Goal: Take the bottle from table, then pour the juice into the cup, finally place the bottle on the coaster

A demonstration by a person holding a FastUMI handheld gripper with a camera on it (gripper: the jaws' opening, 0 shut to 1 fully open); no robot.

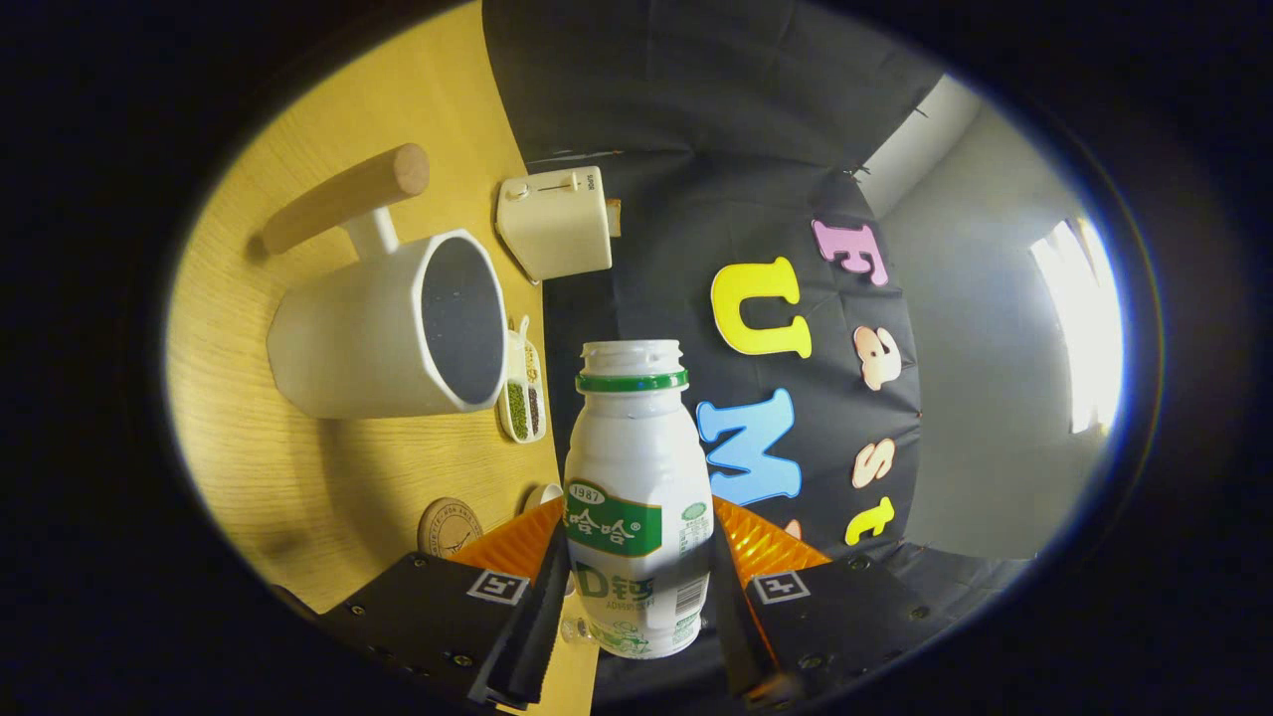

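Observation:
My gripper [636, 587] is shut on a small white bottle [636, 477] with a green neck ring and green label; both fingers press its lower body. The bottle's mouth is open, with no cap. The whole view is rolled sideways, so the wooden table [328, 497] stands on edge beside the bottle. A white cup [393, 328] with a wooden handle [343, 197] sits on the table, its dark mouth facing toward the bottle's neck, a short gap away. A round cork coaster [450, 527] lies on the table close to the gripper's left finger.
A cream toaster-like box [555, 221] stands beyond the cup at the table's far edge. A small divided dish of beans [523, 390] lies between the cup and the bottle. The black cloth wall hangs behind.

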